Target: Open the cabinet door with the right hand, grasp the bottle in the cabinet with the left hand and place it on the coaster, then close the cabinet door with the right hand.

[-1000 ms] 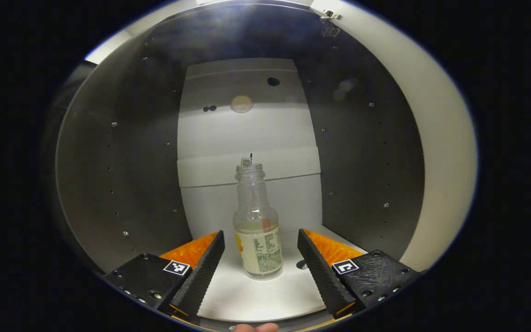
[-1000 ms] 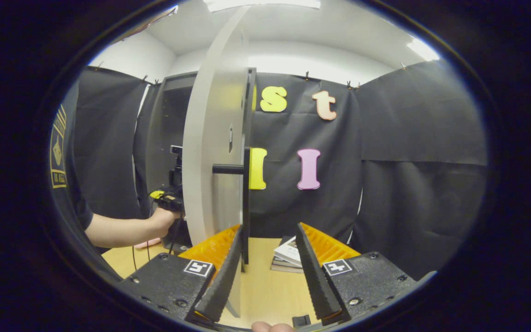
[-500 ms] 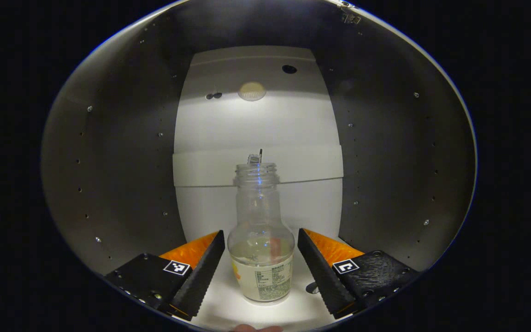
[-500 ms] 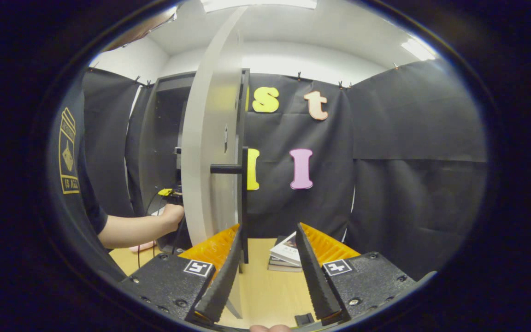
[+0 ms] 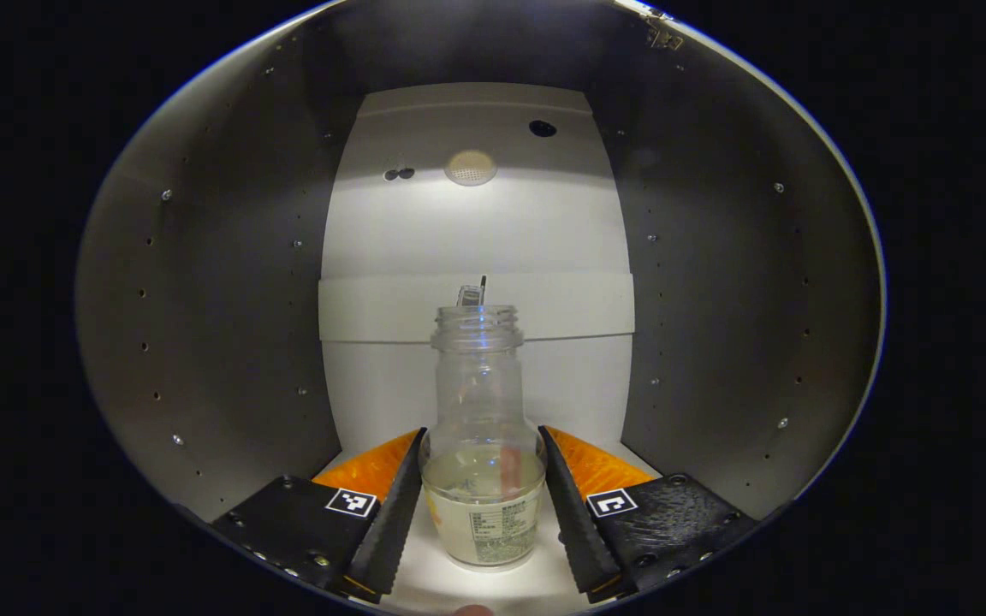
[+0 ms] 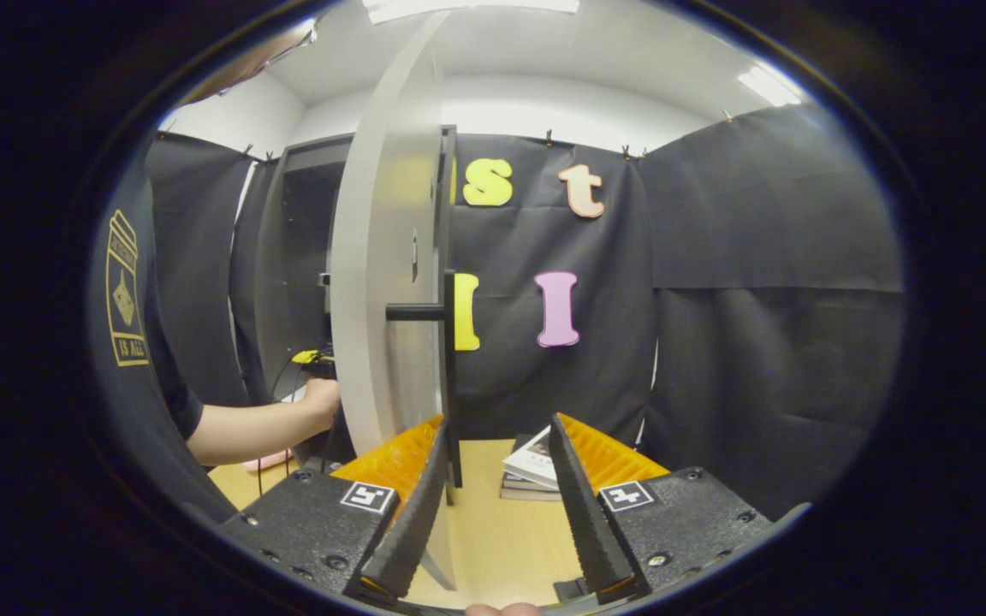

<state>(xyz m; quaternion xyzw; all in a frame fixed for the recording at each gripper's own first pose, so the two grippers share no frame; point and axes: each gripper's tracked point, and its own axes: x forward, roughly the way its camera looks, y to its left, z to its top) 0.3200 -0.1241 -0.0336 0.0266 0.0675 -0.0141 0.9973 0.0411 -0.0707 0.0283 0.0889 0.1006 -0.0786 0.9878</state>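
My left gripper (image 5: pixel 480 500) pinches the bottle (image 5: pixel 481 462), right gripper (image 6: pixel 497 505) spread; open-topped with liquid, tilting risks a spill.

This is a staged recording booth rather than a home: black cloth walls (image 6: pixel 767 257) clipped up under a white ceiling with strip lights (image 6: pixel 767 84), a lone cabinet (image 6: pixel 288 257) and a wooden worktop (image 6: pixel 493 530) carrying stacked books (image 6: pixel 531 470).

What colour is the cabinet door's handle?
Black; the handle on the door shows best in the right gripper view.
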